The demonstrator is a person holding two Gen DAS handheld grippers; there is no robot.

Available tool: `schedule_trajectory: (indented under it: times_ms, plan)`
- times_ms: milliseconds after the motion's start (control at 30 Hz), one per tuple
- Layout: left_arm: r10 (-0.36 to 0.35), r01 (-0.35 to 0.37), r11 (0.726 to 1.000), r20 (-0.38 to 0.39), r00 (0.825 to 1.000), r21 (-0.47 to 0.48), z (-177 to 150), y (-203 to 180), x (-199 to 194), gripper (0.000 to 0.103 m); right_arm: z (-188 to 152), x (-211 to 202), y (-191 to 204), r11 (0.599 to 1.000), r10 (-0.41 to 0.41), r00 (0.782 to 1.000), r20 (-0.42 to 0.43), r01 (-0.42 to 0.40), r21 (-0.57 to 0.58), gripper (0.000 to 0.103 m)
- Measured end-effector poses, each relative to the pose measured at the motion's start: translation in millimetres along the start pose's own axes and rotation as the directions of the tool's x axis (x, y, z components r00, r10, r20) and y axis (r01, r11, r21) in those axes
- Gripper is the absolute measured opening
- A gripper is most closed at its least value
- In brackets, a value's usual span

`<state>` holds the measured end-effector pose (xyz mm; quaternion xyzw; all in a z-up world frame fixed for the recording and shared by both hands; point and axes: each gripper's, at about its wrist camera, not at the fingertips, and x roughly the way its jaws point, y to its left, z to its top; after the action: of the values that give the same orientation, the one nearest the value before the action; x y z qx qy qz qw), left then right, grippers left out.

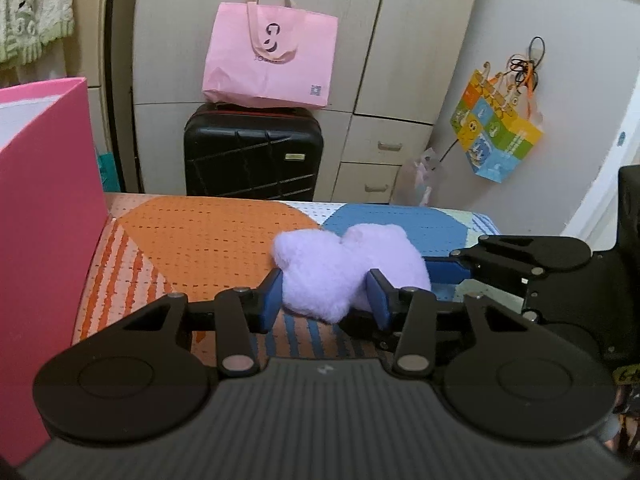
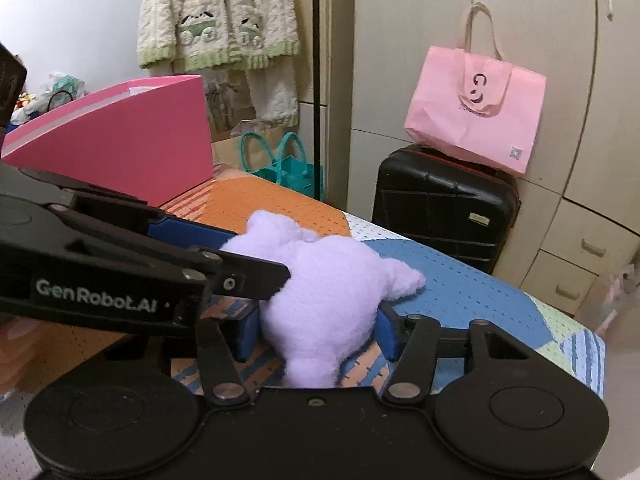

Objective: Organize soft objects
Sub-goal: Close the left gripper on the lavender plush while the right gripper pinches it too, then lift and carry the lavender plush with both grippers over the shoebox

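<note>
We read "GenRobot.AI" in white on the side of the left gripper (image 2: 276,272) where it crosses the right wrist view. Our left gripper (image 1: 326,294) has its blue fingers (image 1: 269,300) pressed into both sides of the lilac plush toy (image 1: 348,268), holding it. Our right gripper (image 2: 316,332) also has its blue fingers (image 2: 387,330) tight against the plush toy (image 2: 324,300), one on each side, so both grip the same toy from different angles. The toy sits between the fingers just above the patterned orange and blue mat (image 1: 208,232) on the bench, contact with the mat unclear. To the left on the mat stands a pink box (image 2: 120,144), open top. Farther back a black suitcase (image 1: 252,152) stands on the floor with a pink tote bag (image 1: 272,60) on top; its dark logo is partly readable, letters too blurry. A colourful printed bag (image 1: 496,132) hangs on the wall, print unreadable
</note>
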<state>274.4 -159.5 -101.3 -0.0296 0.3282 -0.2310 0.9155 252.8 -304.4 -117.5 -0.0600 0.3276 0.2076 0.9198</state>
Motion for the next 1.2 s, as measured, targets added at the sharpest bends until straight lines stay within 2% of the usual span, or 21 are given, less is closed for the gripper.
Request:
schedule_trajectory:
  times_ms: [200,533,667,767,867,1033,1200]
  plan:
    - [-0.035,0.035,0.999,-0.016,0.999,0.009,-2.7,-2.9,-13.0,0.043,-4.3,-14.2,12.8,0.999,-0.049,0.999,0.002,0.049,-0.006,0.06]
    - [-0.084,0.09,0.994,-0.091,0.992,0.059,-14.1,-18.4,-48.2,0.043,-18.3,-49.3,32.7,0.994,-0.066,0.997,-0.039,0.069,0.081,0.062]
    - [-0.085,0.096,0.99,-0.1,0.991,0.103,-22.0,-27.9,-67.1,0.043,-26.2,-66.2,46.5,0.993,-0.077,0.996,-0.041,0.081,0.084,0.061]
    - [-0.076,0.09,0.987,-0.108,0.991,0.133,-30.3,-35.3,-83.7,0.043,-34.3,-81.2,63.1,0.995,-0.1,0.995,-0.018,0.1,0.012,0.061]
    - [-0.059,0.075,0.985,-0.106,0.993,0.156,-41.4,-40.9,-101.5,0.043,-43.0,-92.6,76.2,0.995,-0.095,0.995,-0.005,0.095,0.021,0.061]
    - [-0.084,0.102,0.986,-0.13,0.988,0.134,-56.5,-36.7,-124.4,0.043,-57.5,-109.1,104.4,0.992,-0.128,0.992,0.013,0.128,0.001,0.061]
    - [-0.117,0.14,0.981,-0.161,0.98,0.135,-72.6,-30.4,-148.0,0.044,-72.4,-124.6,125.2,0.993,-0.098,0.995,0.02,0.096,0.061,0.061]
